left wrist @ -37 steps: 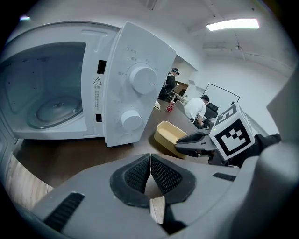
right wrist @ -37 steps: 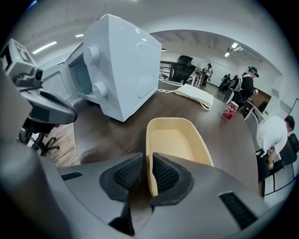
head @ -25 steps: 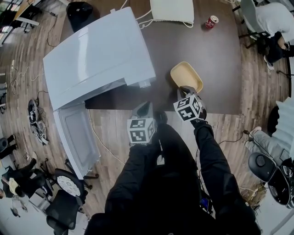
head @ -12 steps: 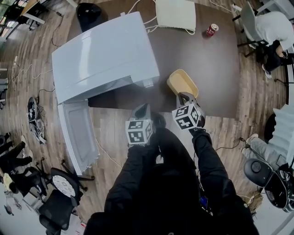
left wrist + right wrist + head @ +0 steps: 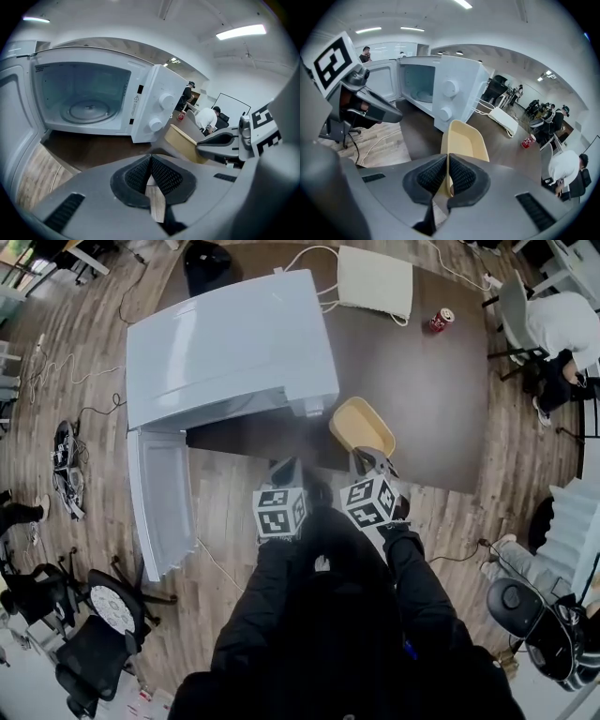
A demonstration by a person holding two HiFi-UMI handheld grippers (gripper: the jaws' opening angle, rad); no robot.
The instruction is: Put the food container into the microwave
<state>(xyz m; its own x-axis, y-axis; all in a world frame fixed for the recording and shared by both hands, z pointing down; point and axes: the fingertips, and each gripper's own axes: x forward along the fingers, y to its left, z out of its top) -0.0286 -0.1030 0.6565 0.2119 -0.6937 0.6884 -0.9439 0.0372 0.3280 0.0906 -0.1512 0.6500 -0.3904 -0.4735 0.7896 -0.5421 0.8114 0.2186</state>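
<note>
Bench (image 5: 441,409) bare before the open microwave (image 5: 230,348); my right tool (image 5: 446,174) clamps the food container (image 5: 464,138), nearer now; left tool (image 5: 150,176) clenched.

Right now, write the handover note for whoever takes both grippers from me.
Left gripper: jaws together, nothing in them, held in front of the open microwave.
Right gripper: shut on the near rim of the food container.
Container: beige, empty, at the near edge of the table, right of the microwave.
Done: microwave door open, nothing inside, container gripped.
Left: carry the container left into the microwave, set it on the turntable, release.
</note>
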